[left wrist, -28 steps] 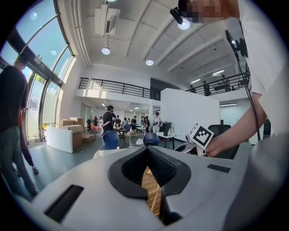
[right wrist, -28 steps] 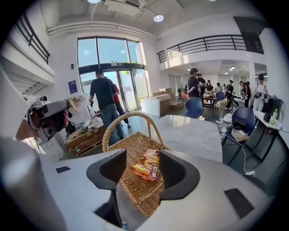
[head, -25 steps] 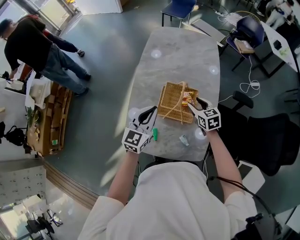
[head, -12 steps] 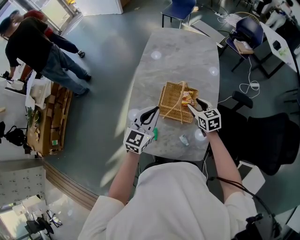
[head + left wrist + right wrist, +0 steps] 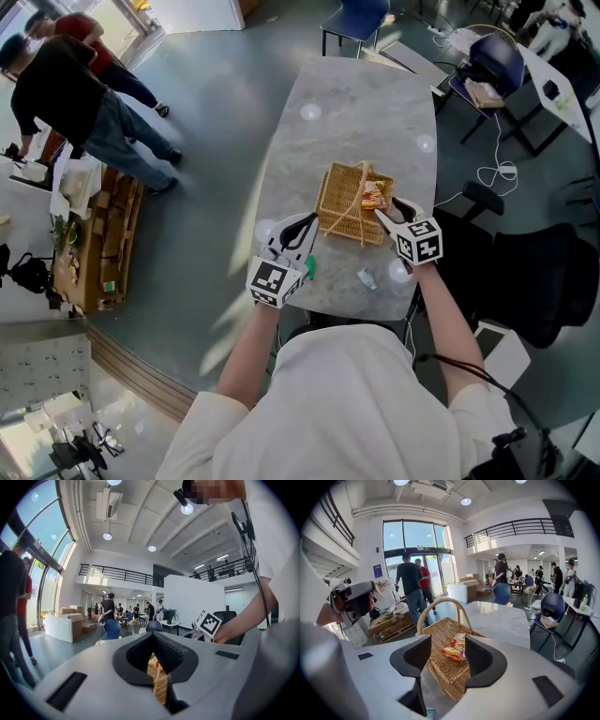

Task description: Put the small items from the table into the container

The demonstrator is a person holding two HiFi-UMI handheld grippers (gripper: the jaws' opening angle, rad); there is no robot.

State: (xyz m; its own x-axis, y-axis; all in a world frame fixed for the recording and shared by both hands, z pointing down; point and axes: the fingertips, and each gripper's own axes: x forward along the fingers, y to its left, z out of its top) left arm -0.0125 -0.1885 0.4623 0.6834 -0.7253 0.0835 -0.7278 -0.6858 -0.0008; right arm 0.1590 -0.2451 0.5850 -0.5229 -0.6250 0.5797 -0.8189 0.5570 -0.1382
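A wicker basket (image 5: pixel 345 202) with a hoop handle stands on the grey marble table (image 5: pixel 356 112). An orange and yellow snack packet (image 5: pixel 374 196) lies inside it at its right end. My right gripper (image 5: pixel 390 212) is open at the basket's near right corner, and in the right gripper view the snack packet (image 5: pixel 456 647) shows between its spread jaws, just above the basket (image 5: pixel 445 667). My left gripper (image 5: pixel 306 223) is shut on nothing, just left of the basket. A small green item (image 5: pixel 309 268) lies beside it. A pale teal item (image 5: pixel 367 278) lies near the table's front edge.
The table's front edge runs just beyond my hands. A black office chair (image 5: pixel 539 281) stands to the right and a blue chair (image 5: pixel 356 19) at the far end. Two people (image 5: pixel 75 94) stand beside a wooden pallet (image 5: pixel 98 244) on the left.
Both grippers have stayed almost still, and the snack packet has not moved. The people at the far left have shifted a little.
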